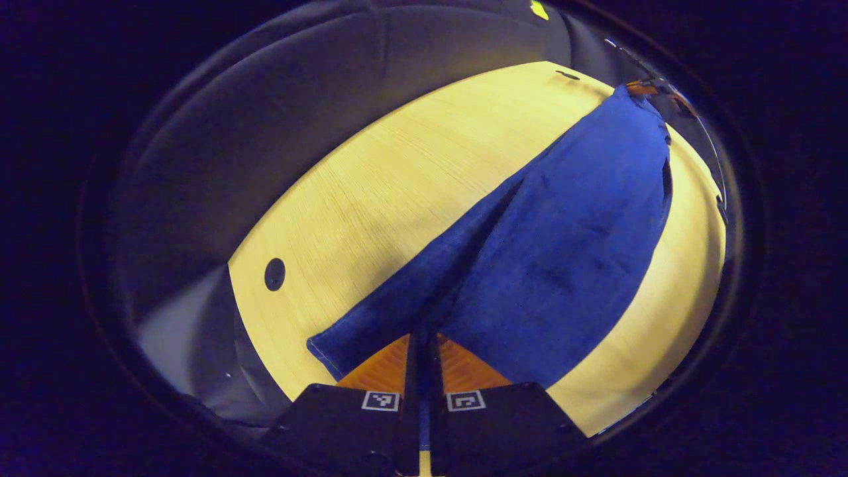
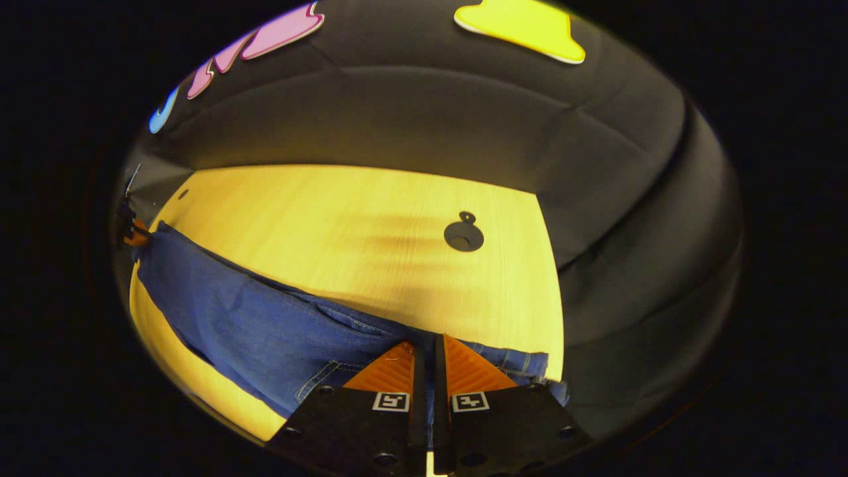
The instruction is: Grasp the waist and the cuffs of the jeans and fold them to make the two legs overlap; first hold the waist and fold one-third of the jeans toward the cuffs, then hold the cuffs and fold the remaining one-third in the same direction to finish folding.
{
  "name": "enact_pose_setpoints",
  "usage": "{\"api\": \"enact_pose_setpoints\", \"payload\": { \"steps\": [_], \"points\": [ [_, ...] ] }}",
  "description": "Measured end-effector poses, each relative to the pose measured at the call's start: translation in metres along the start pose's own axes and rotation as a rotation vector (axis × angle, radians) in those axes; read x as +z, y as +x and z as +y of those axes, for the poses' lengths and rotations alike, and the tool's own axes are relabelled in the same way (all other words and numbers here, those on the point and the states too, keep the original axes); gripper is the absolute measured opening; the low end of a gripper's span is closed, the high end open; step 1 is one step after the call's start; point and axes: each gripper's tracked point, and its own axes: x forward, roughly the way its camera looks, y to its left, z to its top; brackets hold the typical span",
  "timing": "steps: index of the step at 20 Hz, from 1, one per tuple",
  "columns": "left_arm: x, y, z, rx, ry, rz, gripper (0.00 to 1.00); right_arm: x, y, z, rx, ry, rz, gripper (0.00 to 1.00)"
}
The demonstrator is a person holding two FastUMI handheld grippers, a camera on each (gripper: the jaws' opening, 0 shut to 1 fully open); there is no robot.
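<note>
Blue jeans (image 1: pixel 563 232) lie lengthwise on a light wooden table (image 1: pixel 397 185). In the left gripper view the cuff end lies nearest, and my left gripper (image 1: pixel 423 338) is shut on it, with blue cloth pinched between the fingers. The legs run up to the far waist, where the right gripper (image 1: pixel 646 89) shows small. In the right gripper view the jeans (image 2: pixel 252 318) show their waist end with pocket stitching. My right gripper (image 2: pixel 429 344) is shut on that waistband. The left gripper (image 2: pixel 132 233) shows tiny at the far cuff end.
The table (image 2: pixel 331 212) has a round cable hole (image 2: pixel 463 235) near its right edge and others (image 1: pixel 274 273) (image 1: pixel 567 75) near the corners. Black cloth walls close in the table on the far sides. Bare wood lies beyond the jeans.
</note>
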Motion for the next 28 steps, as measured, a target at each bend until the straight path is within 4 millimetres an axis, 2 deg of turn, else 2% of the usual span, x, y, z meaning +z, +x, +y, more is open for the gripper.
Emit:
{"api": "enact_pose_setpoints", "payload": {
  "steps": [2, 4, 5, 6, 8, 9, 11, 12, 13, 15, 17, 19, 22, 24, 25, 26, 27, 28],
  "points": [
    [0.013, 0.010, 0.010, 0.075, -0.040, -0.050, 0.43, -0.003, 0.006, -0.005, -0.016, 0.007, 0.013, 0.08],
    [0.023, 0.002, 0.019, 0.150, -0.086, -0.117, 0.76, 0.004, 0.001, 0.000, 0.006, 0.066, -0.019, 0.18],
    [0.032, -0.006, 0.023, 0.177, -0.111, -0.174, 0.92, 0.009, -0.002, -0.001, 0.010, 0.098, -0.038, 0.41],
    [0.042, -0.015, 0.026, 0.200, -0.135, -0.232, 0.94, 0.013, -0.010, -0.004, 0.023, 0.132, -0.059, 0.48],
    [0.056, -0.043, 0.032, 0.269, -0.177, -0.339, 0.96, 0.031, -0.030, -0.008, 0.050, 0.224, -0.133, 0.81],
    [0.066, -0.053, 0.027, 0.279, -0.206, -0.396, 0.97, 0.036, -0.045, -0.014, 0.049, 0.275, -0.173, 0.98],
    [0.076, -0.082, 0.020, 0.315, -0.262, -0.458, 0.98, 0.044, -0.068, -0.034, 0.025, 0.394, -0.236, 0.92],
    [0.083, -0.099, 0.013, 0.337, -0.300, -0.470, 0.97, 0.041, -0.078, -0.045, 0.008, 0.466, -0.250, 0.92],
    [0.088, -0.113, 0.003, 0.330, -0.343, -0.497, 0.98, 0.033, -0.088, -0.055, -0.008, 0.538, -0.264, 0.98],
    [0.111, -0.146, -0.036, 0.239, -0.434, -0.620, 0.98, 0.004, -0.102, -0.077, -0.057, 0.687, -0.276, 0.99],
    [0.123, -0.170, -0.078, 0.134, -0.522, -0.732, 0.98, -0.039, -0.108, -0.091, -0.090, 0.822, -0.228, 0.97],
    [0.131, -0.200, -0.109, 0.050, -0.582, -0.816, 0.98, -0.074, -0.103, -0.098, -0.110, 0.944, -0.181, 0.97],
    [0.128, -0.237, -0.132, 0.020, -0.604, -0.850, 0.98, -0.103, -0.082, -0.096, -0.122, 1.090, -0.135, 0.98],
    [0.120, -0.243, -0.141, 0.028, -0.586, -0.836, 0.98, -0.122, -0.069, -0.096, -0.143, 1.141, -0.074, 0.98],
    [0.115, -0.245, -0.146, 0.038, -0.567, -0.826, 0.98, -0.127, -0.062, -0.096, -0.150, 1.166, -0.060, 0.98],
    [0.110, -0.247, -0.148, 0.056, -0.548, -0.809, 0.98, -0.120, -0.059, -0.100, -0.149, 1.191, -0.087, 0.98],
    [0.103, -0.249, -0.150, 0.076, -0.529, -0.793, 0.98, -0.115, -0.054, -0.106, -0.159, 1.217, -0.104, 0.95],
    [0.099, -0.250, -0.149, 0.095, -0.520, -0.777, 0.98, -0.109, -0.049, -0.108, -0.167, 1.233, -0.118, 0.87]
  ]
}}
